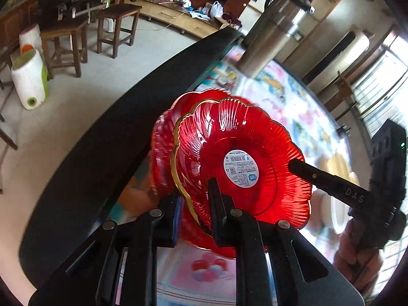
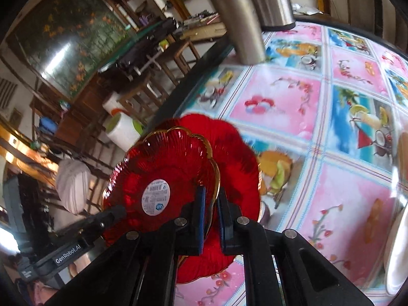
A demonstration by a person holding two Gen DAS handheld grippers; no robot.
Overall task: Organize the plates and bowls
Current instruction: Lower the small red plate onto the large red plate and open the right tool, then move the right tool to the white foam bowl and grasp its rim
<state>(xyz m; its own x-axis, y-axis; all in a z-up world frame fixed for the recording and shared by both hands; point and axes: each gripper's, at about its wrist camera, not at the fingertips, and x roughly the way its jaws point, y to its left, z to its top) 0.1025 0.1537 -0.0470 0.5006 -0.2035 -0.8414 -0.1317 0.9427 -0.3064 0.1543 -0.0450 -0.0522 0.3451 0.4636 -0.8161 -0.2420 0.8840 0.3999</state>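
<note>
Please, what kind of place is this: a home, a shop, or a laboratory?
Most likely a lived-in home, perhaps a dining or living room. The table wears a colourful fruit-and-flower printed cloth, wooden stools stand on the tiled floor, and a long low cabinet along the wall carries bags and household clutter.

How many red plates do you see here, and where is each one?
2. The front red plate, with the white sticker, is held upright between both tongs, left and right. The second red plate lies directly behind it. More could be hidden.

A steel flask stands on the pictured tablecloth; wooden stools beyond.
</note>
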